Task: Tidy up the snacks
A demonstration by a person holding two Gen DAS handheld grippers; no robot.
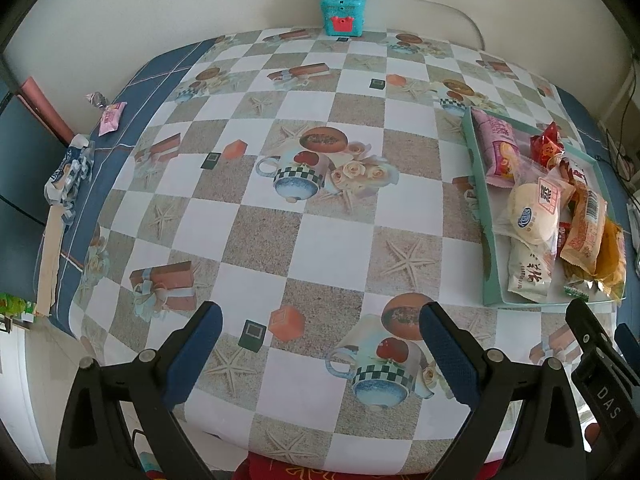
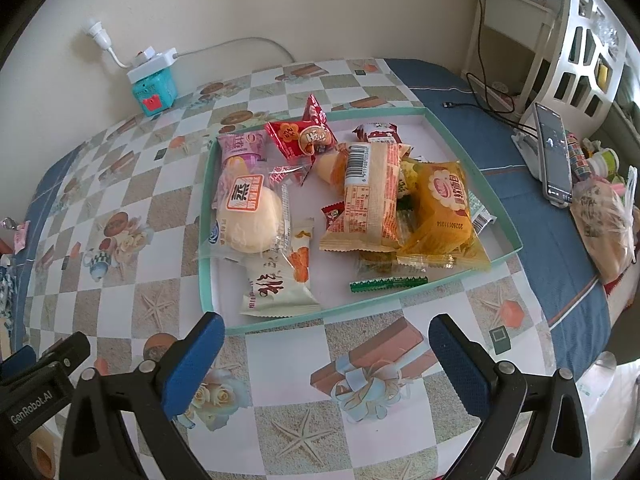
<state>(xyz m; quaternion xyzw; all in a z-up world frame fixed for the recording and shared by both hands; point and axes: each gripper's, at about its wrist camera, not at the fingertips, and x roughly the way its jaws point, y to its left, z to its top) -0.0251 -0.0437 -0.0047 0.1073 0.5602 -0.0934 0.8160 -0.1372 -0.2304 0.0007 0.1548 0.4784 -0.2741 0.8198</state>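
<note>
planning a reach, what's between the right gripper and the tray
Only bare tablecloth: the right wrist view shows nothing between the open right gripper and the tray near rim.

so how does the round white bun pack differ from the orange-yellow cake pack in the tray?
The bun pack is clear, showing a pale round bun; the cake pack is opaque orange-yellow. The bun pack lies at the tray's left, the cake pack at its right. Both are sealed and overlap neighbouring snacks.

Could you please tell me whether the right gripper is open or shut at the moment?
Open. In the right wrist view the right gripper has its blue-padded fingers spread wide with only tablecloth between them, short of the tray.
</note>
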